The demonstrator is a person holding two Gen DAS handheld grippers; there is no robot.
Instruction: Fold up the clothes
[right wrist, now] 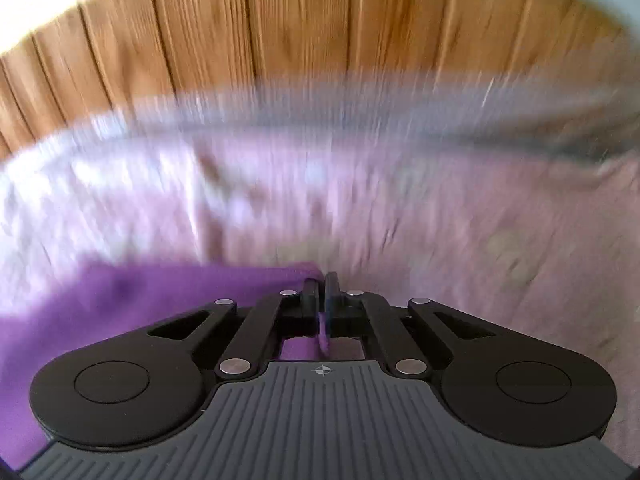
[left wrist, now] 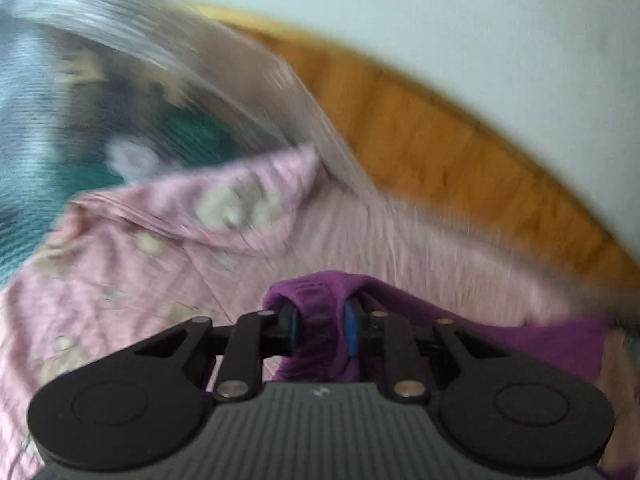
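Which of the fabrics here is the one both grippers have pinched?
The solid purple garment. The left gripper and right gripper are shut on it; the floral pink sheet just lies underneath.

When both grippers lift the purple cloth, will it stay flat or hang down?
Probably it hangs: the purple cloth bunches softly in the left gripper. It looks thin where the right gripper pinches it, so likely light and sagging between them.

Pink floral bedsheet (left wrist: 120, 280), wooden headboard (right wrist: 320, 28) — blurred, pale wall (left wrist: 480, 20)

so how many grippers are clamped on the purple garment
2: the left gripper pinches a bunched fold of the purple garment; the right gripper pinches its thin edge. Both over the pink sheet.
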